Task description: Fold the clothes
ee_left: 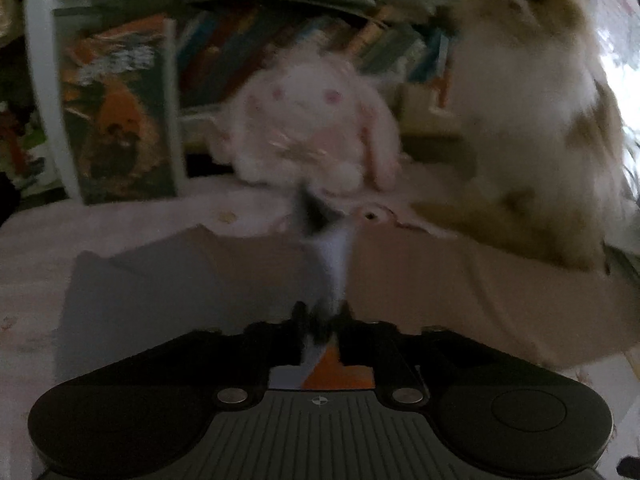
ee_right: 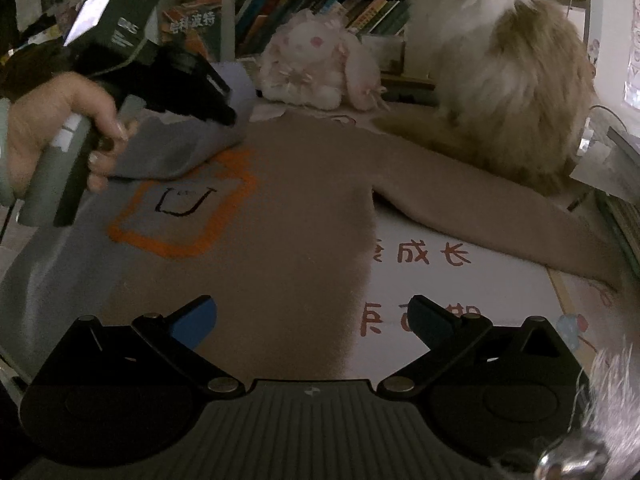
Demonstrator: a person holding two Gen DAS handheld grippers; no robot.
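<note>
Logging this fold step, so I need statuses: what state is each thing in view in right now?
Sweater: flat on the desk, grey sleeve lifted and folded inward.
Brown sleeve: stretched out flat, the cat on its far part.
Left gripper: shut on the grey sleeve.
Right gripper: open, holding nothing, over the sweater's hem.
Cat: sitting upright.
Plush rabbit: sitting against the books.

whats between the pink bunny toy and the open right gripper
The sweater, spread flat with its orange square, fills that stretch from bunny to right gripper, in the right wrist view.

Counted: one sweater (ee_right: 280,216), two grippers (ee_right: 224,110) (ee_right: 316,320), one plush bunny (ee_right: 320,68), one cat (ee_right: 508,80).
</note>
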